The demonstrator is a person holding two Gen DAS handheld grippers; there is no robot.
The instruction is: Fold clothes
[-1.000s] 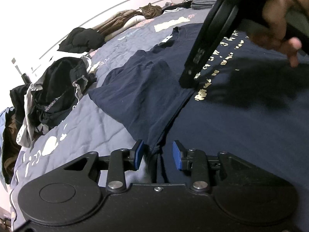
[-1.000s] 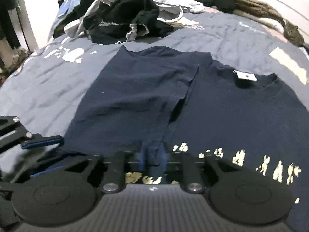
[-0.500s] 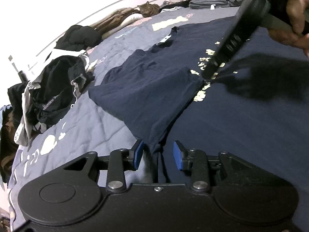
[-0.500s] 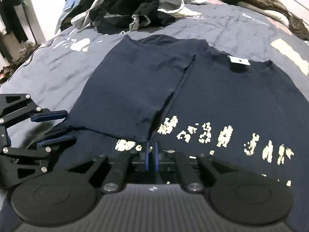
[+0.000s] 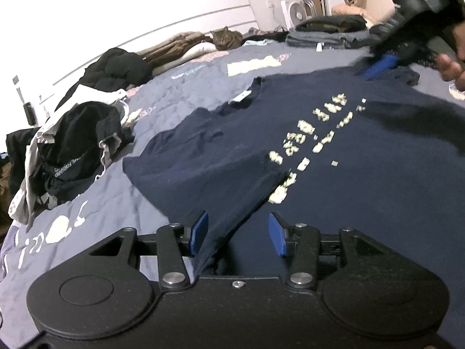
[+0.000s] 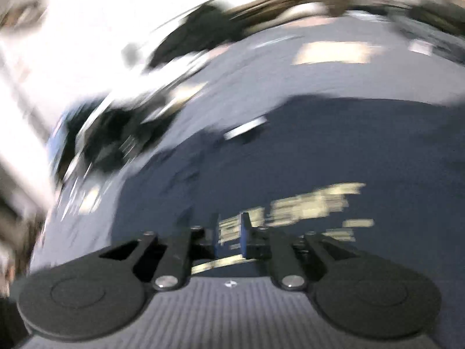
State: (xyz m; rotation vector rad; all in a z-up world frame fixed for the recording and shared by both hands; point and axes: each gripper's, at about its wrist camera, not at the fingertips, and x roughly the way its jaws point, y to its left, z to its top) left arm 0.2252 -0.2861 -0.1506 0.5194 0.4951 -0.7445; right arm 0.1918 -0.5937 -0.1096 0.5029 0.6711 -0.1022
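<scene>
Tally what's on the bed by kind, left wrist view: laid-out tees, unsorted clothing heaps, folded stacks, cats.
Navy T-shirt laid out flat: 1
Unsorted clothing heaps: 2, black-and-grey heap, black jacket heap
Folded stack: 1
Cat: 1
Total: 5

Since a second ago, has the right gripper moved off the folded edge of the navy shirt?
Yes. In the left wrist view the right gripper has swung away from the folded flap, past the yellow print, to the far side of the navy T-shirt; its jaws have just been opening, empty.
</scene>
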